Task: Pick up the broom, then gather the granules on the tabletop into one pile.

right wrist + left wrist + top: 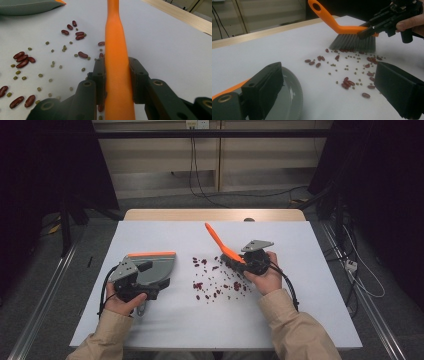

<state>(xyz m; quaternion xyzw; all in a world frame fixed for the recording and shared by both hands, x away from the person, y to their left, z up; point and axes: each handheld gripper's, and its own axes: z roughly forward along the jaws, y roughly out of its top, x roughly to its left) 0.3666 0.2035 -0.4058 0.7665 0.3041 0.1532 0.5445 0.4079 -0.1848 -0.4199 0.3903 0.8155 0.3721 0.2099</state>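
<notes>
At table centre: right gripper (239,260) clamped on brush (116,57); sweep scattered beans (215,282) toward nine o'clock, bristles flat, into dustpan (155,265).

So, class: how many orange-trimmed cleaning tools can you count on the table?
2: the brush right of centre, clamped in the right tongs above the beans; the dustpan at the left, by the left tongs.
</notes>
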